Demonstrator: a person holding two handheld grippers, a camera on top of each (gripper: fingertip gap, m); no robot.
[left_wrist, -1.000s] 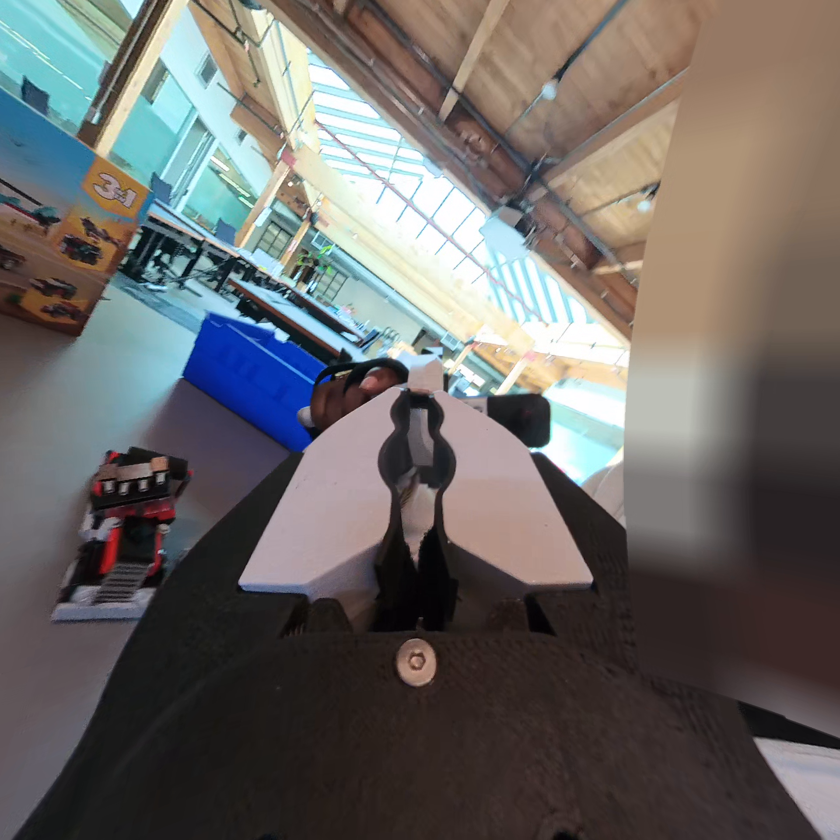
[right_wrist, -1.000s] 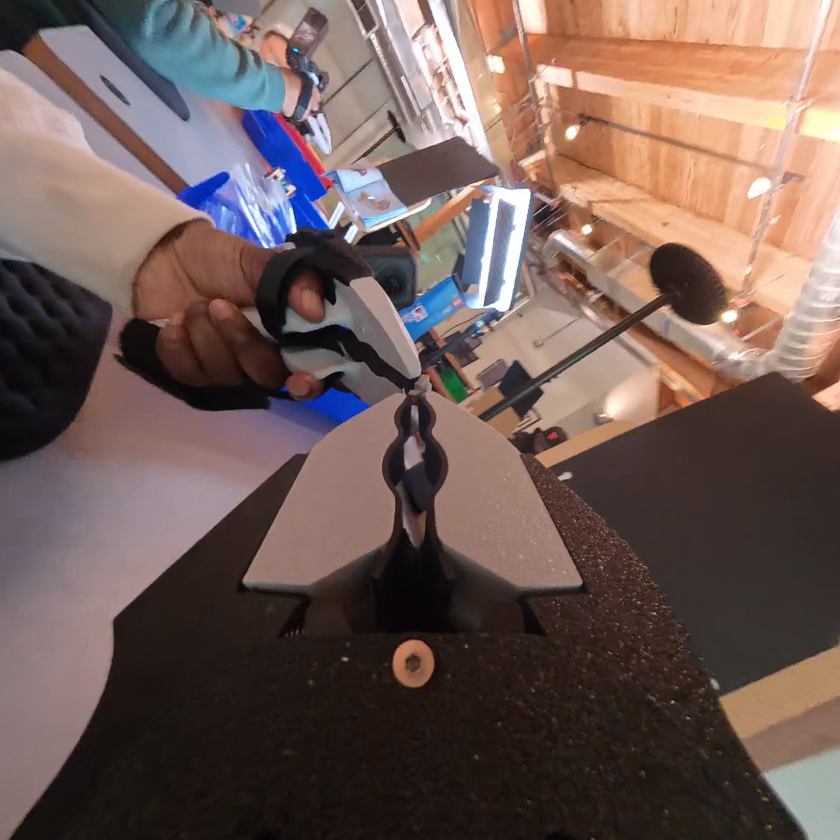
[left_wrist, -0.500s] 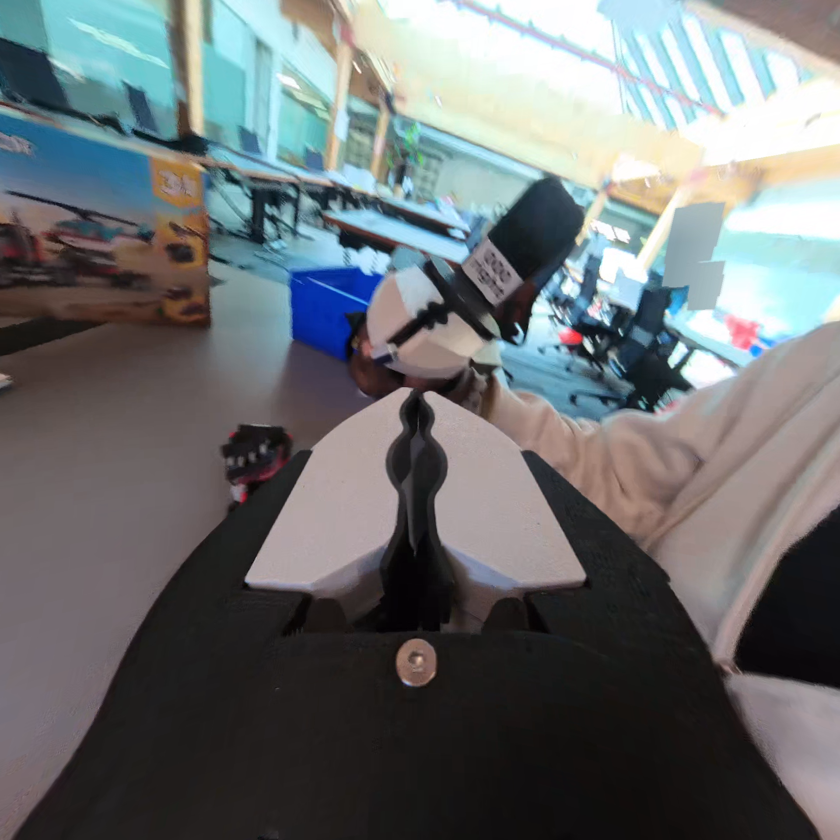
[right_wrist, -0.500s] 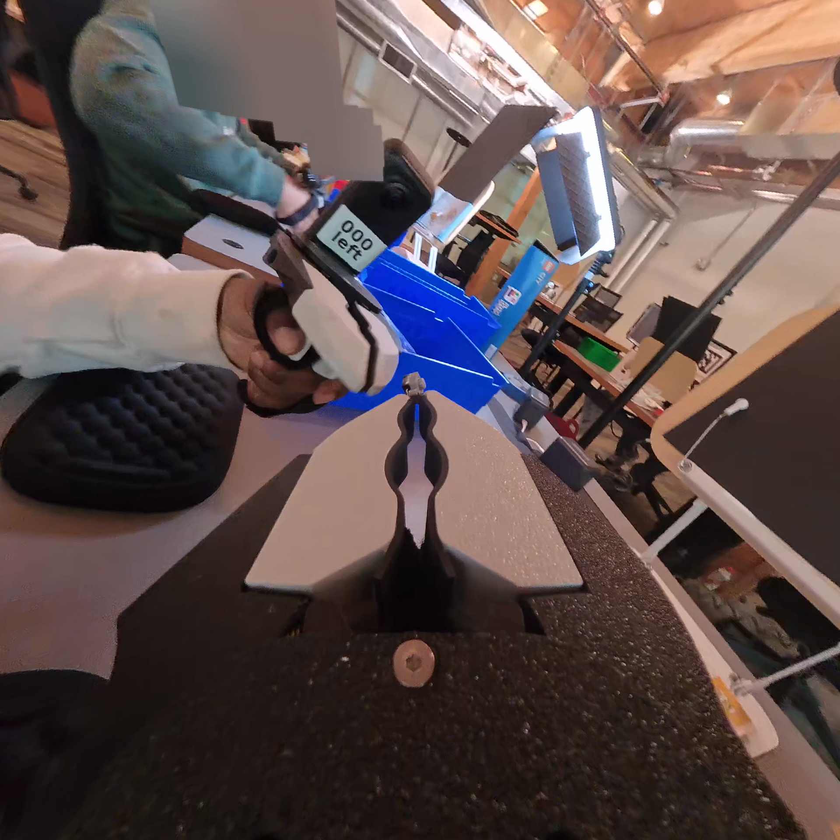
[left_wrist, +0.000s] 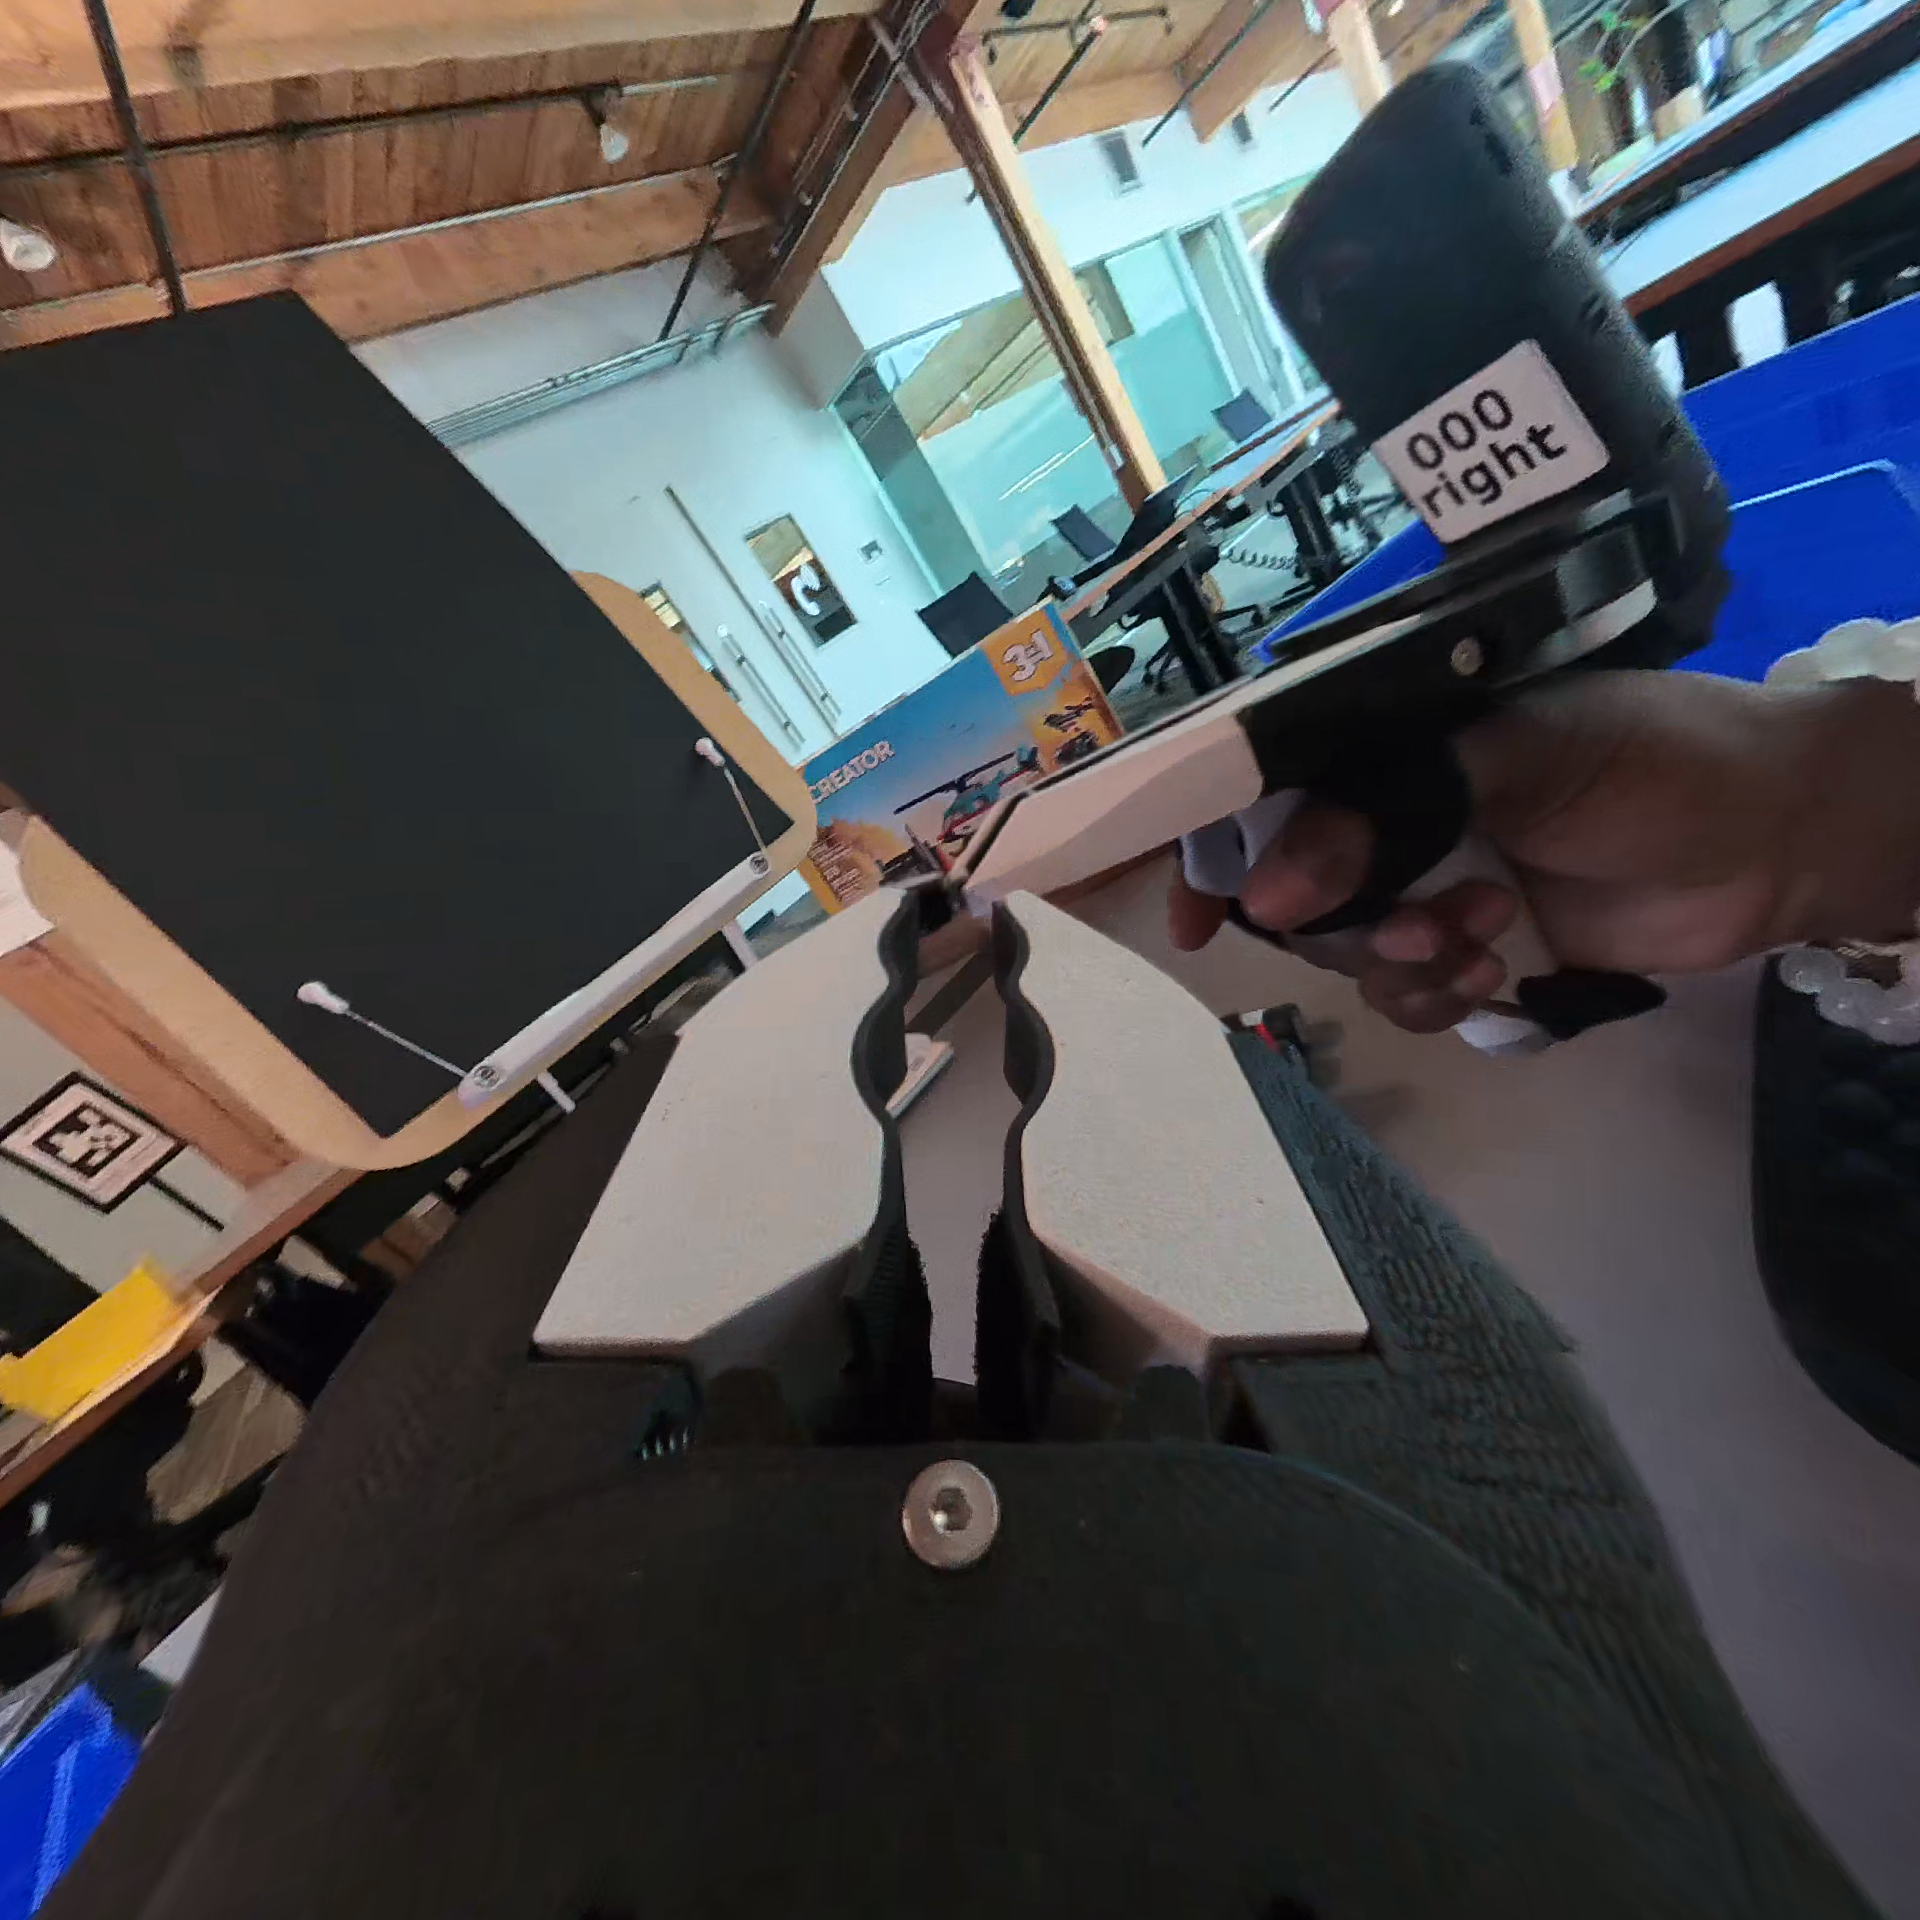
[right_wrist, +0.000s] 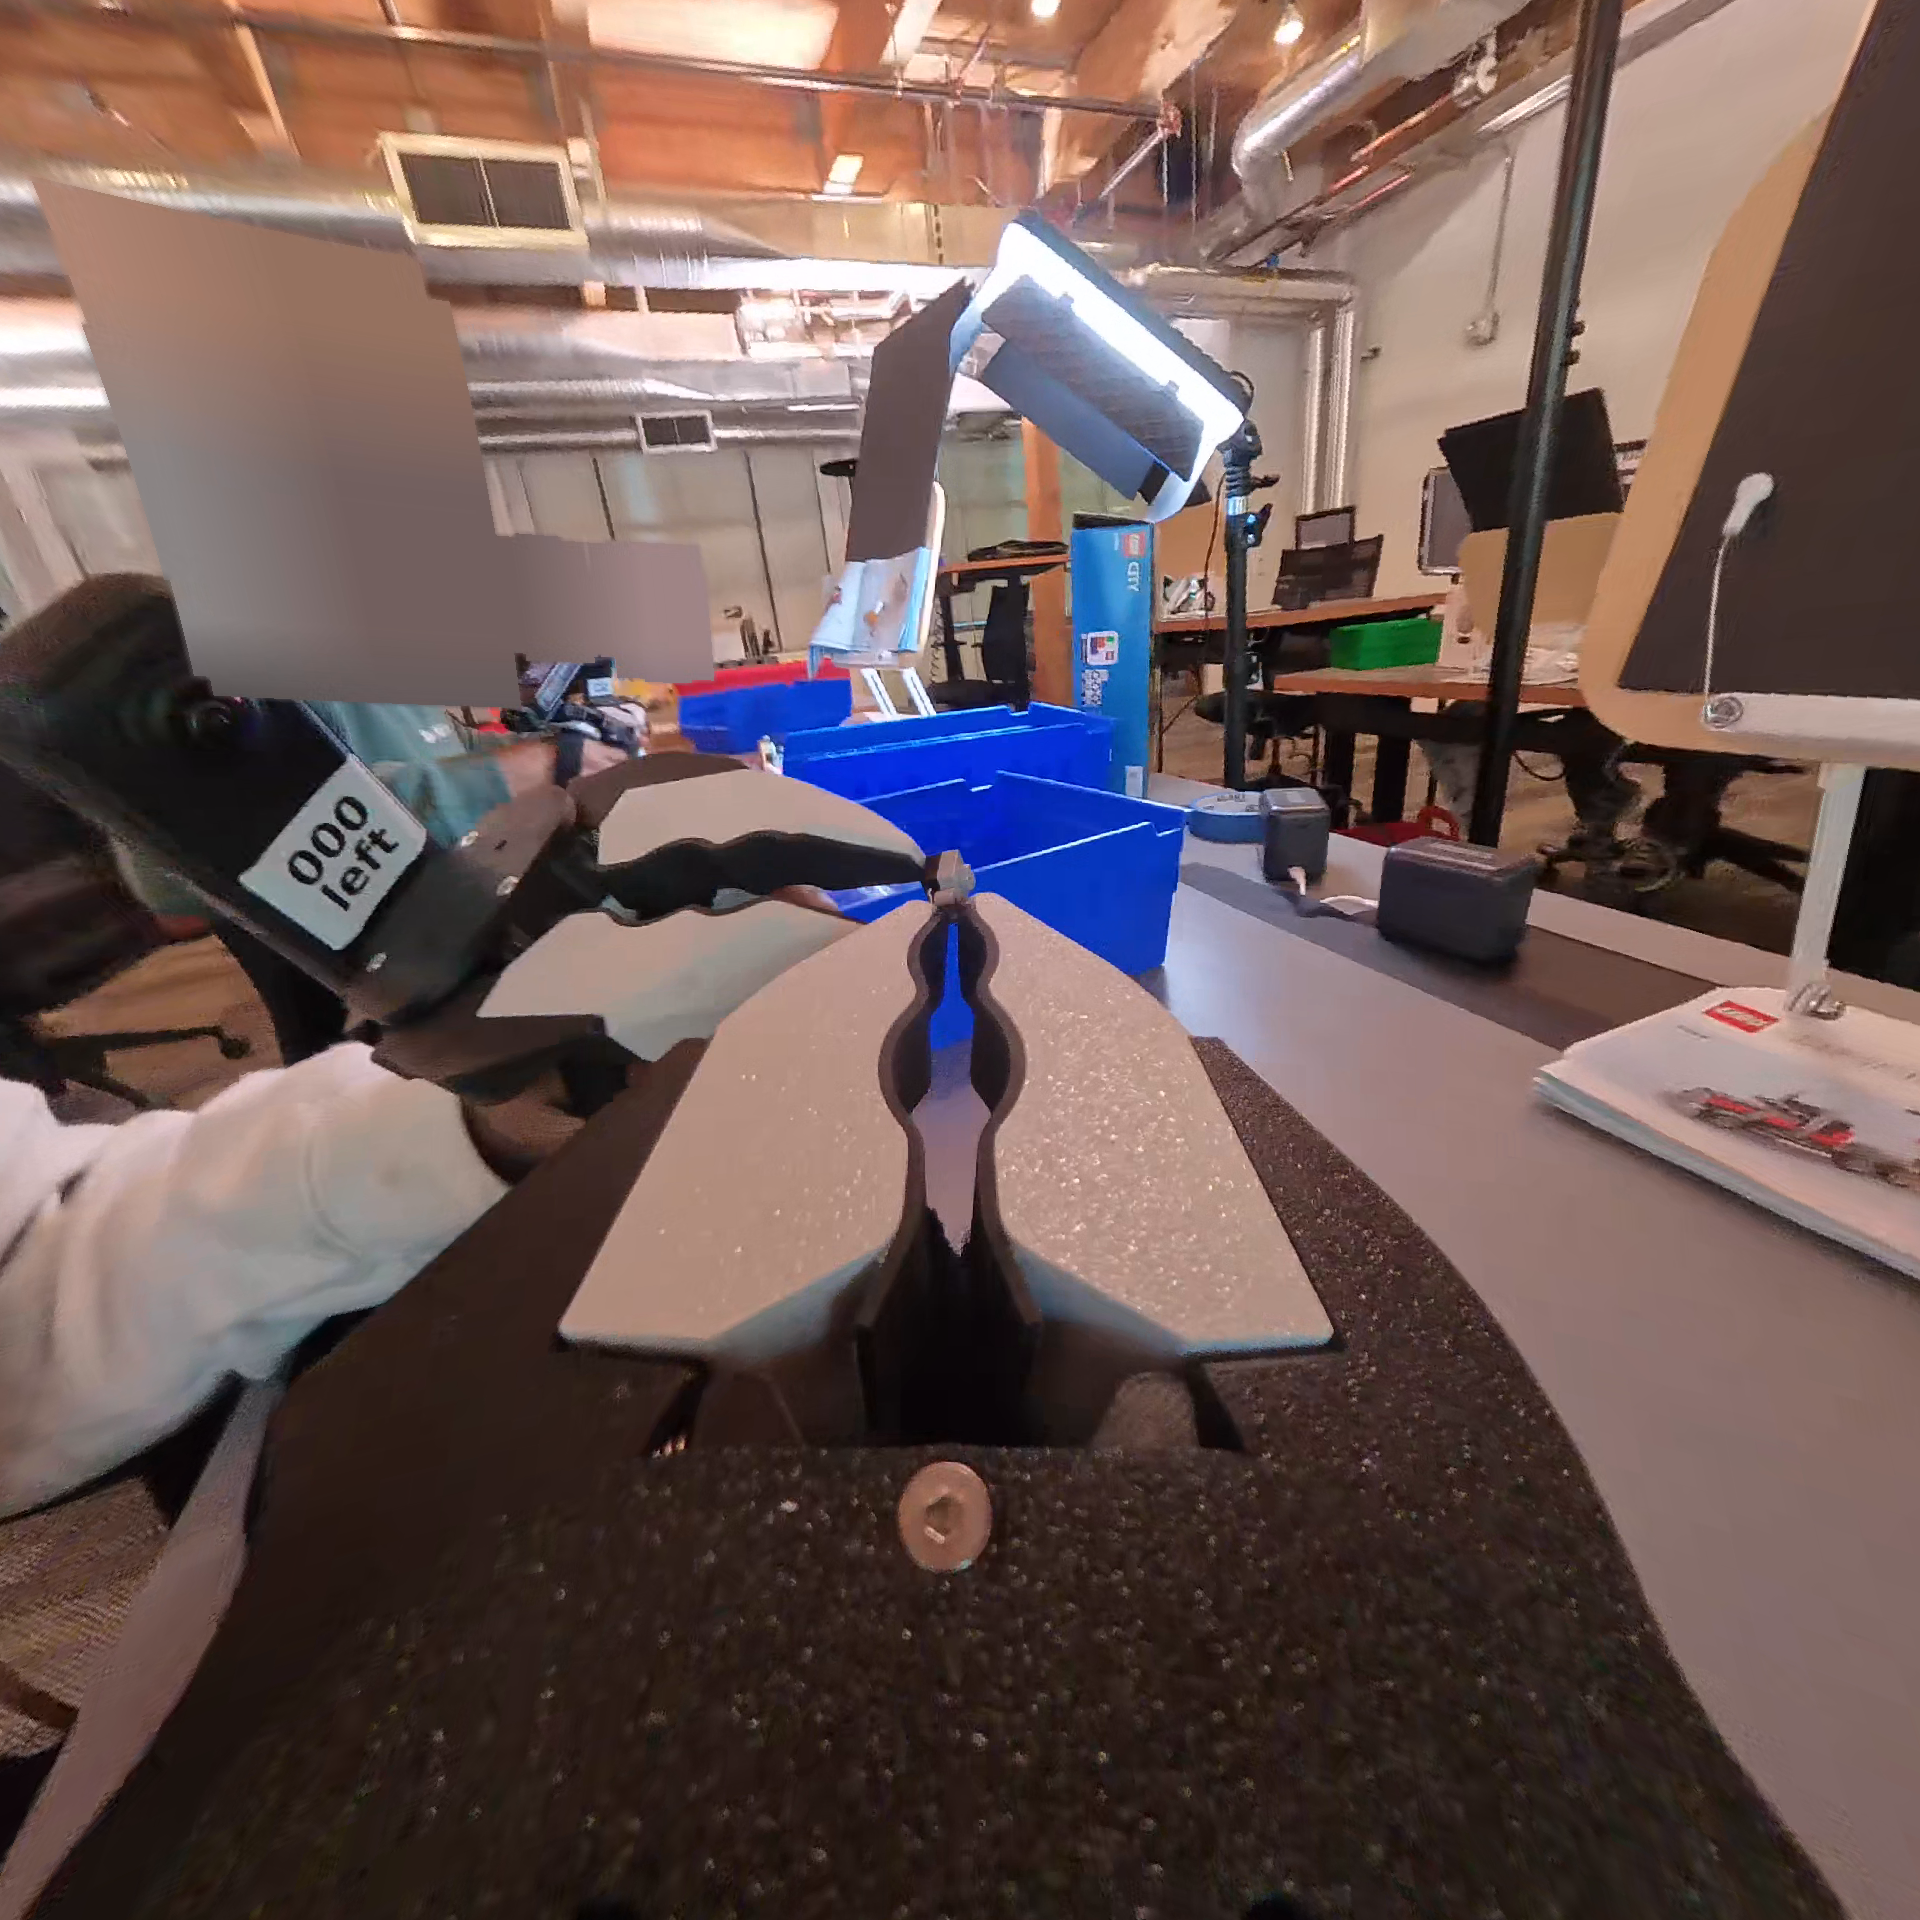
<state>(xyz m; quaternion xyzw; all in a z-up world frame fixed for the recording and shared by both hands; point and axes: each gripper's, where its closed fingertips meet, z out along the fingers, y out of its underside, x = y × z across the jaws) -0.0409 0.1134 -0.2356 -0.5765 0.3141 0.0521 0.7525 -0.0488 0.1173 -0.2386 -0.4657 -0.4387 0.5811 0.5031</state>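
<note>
- Left wrist view: the left gripper (left_wrist: 956, 914) has its jaws a narrow way apart, with daylight between the black pads.
- The tip of the right gripper (left_wrist: 961, 881) reaches in from the right, just at that gap and close to the left-hand pad. What sits at its tip is too small to make out here.
- A hand (left_wrist: 1621, 831) grips the right gripper's black handle. A white label with dark print (left_wrist: 1486, 442) is stuck on the black housing above it.
- Behind stands a blue and orange toy-set box (left_wrist: 935, 769) with a printed brand name, a yellow badge and pictures of vehicles.
- To the left hangs a black board with a tan rim (left_wrist: 312, 675). Below it is a black and white square marker (left_wrist: 88, 1143).
- Right wrist view: the right gripper's pads are closed on a small grey piece (right_wrist: 948, 876) held at their very tips, above the grey table (right_wrist: 1507, 1195).
- The left gripper comes in from the left with its jaws parted. Its upper finger (right_wrist: 831, 847) touches the piece and the lower one stands clear.
- A white printed label (right_wrist: 332, 852) sits on its black housing.
- Just behind the piece are blue bins (right_wrist: 1070, 831).
- Farther back stands a tall blue box (right_wrist: 1117, 644) with a logo and small printed squares.
- On the table at right lies a white booklet (right_wrist: 1766, 1101) with a red logo patch and a picture of a red and black vehicle.
</note>
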